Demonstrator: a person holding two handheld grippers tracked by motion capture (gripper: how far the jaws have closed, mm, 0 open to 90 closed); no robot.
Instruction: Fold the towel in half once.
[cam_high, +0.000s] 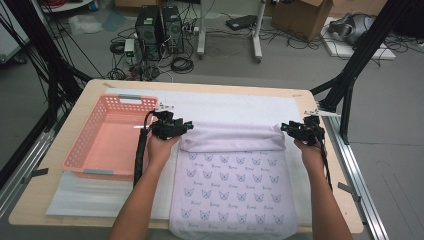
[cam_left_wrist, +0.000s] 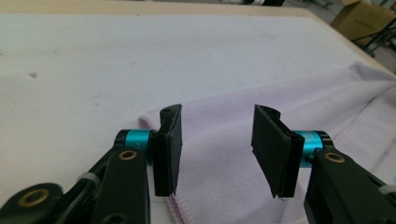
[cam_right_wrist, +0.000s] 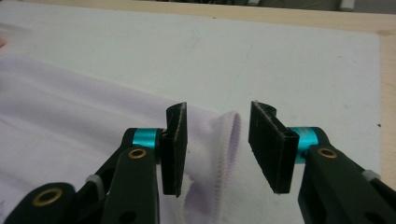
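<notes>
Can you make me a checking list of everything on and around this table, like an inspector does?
Surface: wooden table with a white mat on it.
Job's things: lilac towel with butterfly print, far edge folded back into a roll.
Clutter: empty pink basket at the left.
Grippers: left gripper and right gripper open, towel fabric between the jaws, not pinched.
Cables: black cable along the left forearm.
Surroundings: computer towers, floor wires, cardboard box.
</notes>
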